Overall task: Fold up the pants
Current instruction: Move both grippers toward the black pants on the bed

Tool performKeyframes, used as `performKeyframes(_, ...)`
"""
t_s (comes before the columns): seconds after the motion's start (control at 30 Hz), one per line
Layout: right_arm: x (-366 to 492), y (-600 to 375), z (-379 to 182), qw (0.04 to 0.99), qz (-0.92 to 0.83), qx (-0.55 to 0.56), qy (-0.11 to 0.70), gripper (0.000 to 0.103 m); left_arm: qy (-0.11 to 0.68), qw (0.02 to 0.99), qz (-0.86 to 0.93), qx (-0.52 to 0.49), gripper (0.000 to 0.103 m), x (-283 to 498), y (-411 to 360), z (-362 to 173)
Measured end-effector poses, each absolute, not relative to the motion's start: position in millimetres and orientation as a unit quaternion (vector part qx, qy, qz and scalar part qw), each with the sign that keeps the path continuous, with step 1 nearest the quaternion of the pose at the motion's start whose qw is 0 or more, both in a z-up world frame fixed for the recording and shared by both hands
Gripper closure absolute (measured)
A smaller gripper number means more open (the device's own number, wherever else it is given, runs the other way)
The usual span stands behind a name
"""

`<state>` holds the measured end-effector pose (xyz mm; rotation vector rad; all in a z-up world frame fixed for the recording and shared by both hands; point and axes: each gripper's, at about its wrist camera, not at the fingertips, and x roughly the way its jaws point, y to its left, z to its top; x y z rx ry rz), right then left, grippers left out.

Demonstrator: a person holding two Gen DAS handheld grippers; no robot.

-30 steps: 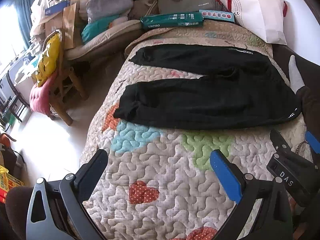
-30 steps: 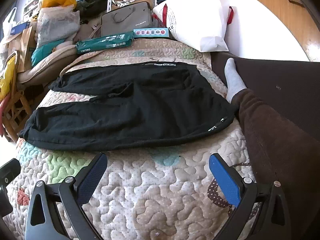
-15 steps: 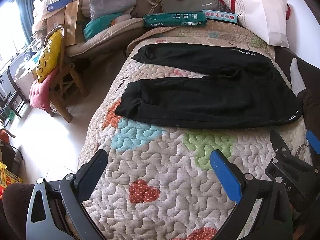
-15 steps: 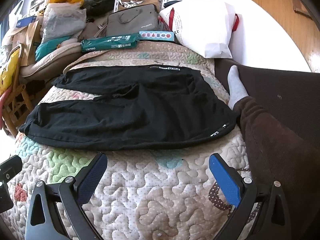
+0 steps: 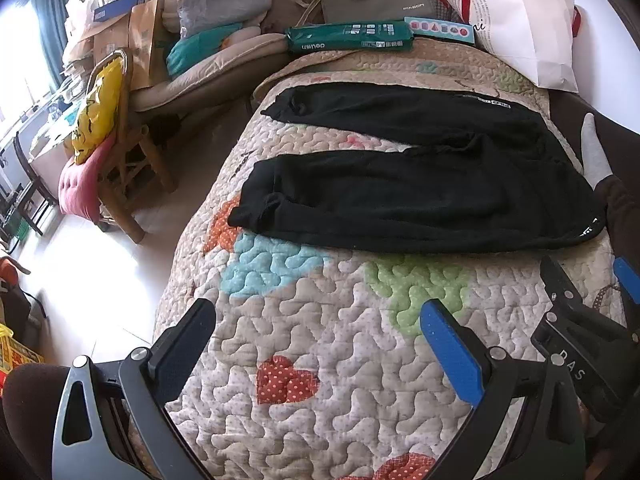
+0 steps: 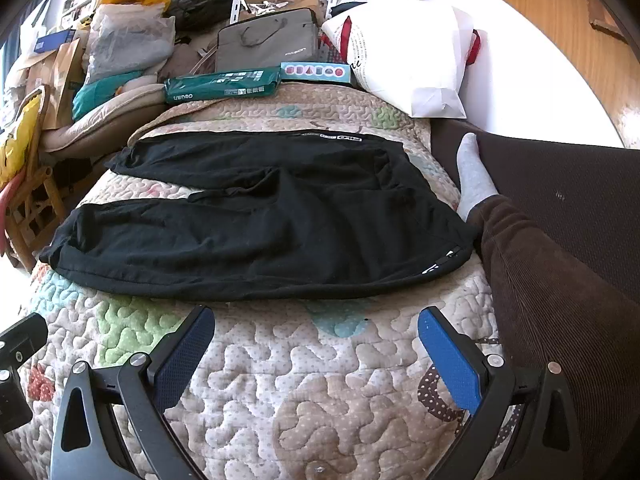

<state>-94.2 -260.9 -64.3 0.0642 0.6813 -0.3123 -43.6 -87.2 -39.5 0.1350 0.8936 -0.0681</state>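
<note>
Quilted beige bedspread with coloured heart patches (image 5: 328,344) covers the bed and carries the work. Black soft-fabric pants (image 6: 256,232) lie flat across it, waistband toward the person's brown-trousered leg (image 6: 560,280), the two legs spread apart toward the bed's left edge. No fold is yet made. Compared with a second ago, both cameras sit slightly nearer the garment, which itself has not shifted; judged, this is the approach before a first grasp. Left claw (image 5: 316,344) is spread wide and empty above bare quilt. Right claw (image 6: 316,344) is likewise spread wide, empty, just short of the near hem. Open quilt lies between claws and pants; the left cuff lies close to the bed's edge, the green packet (image 6: 222,86) well clear behind.
</note>
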Motion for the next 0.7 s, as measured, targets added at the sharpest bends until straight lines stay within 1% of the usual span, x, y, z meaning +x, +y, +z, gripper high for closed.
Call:
performKeyframes(0.5,-90,-256,-70,0.927,-0.145,0.019,0.346,0.0,0.443,0.894,-0.033,0.059,0.001,-42,-85,-46)
performKeyframes(0.7,-88,-254,-74,0.924,-0.14,0.017,0.355,0.0,0.462,0.884,-0.034,0.056,0.001,-39,-83,-63)
